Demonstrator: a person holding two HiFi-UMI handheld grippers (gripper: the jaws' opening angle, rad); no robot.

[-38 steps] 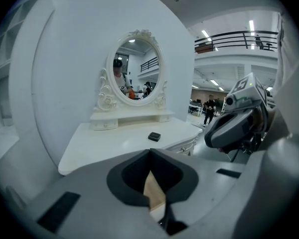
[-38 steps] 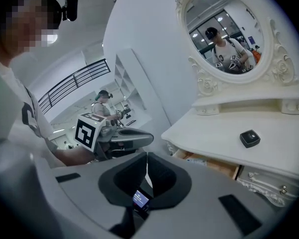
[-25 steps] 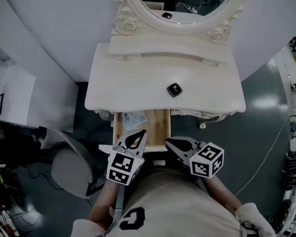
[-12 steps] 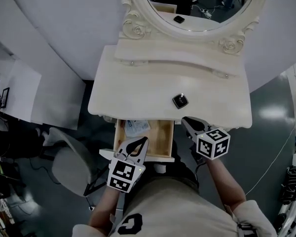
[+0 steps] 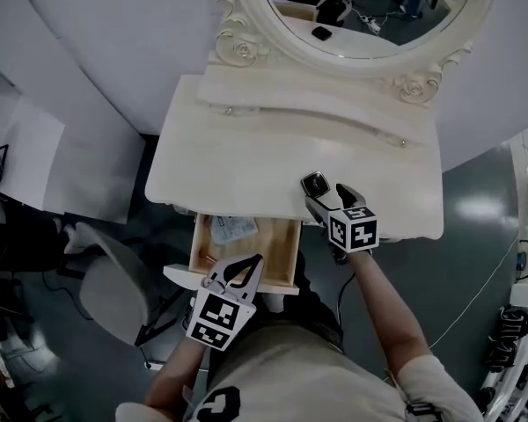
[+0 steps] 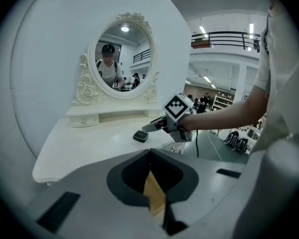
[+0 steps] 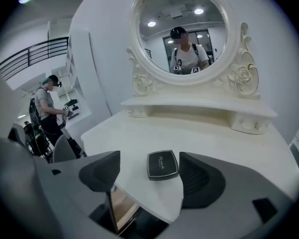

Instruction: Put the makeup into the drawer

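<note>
The right gripper (image 5: 327, 198), its jaws just opened wide, is pointed down on an outstretched arm. The compact (image 5: 314, 184) is framed between them, near the table's (image 5: 238, 161) near edge. The left gripper (image 5: 244, 267) is clenched at the open drawer's (image 5: 277, 240) near front.

Curved white wall (image 5: 97, 42) at 11 o'clock. Cream vanity table (image 5: 246, 156) at centre, ornate oval mirror (image 5: 370, 25) at 12. Grey chair (image 5: 106, 288) at 8. Glossy dark floor (image 5: 484, 174) at 3, with light glare.
</note>
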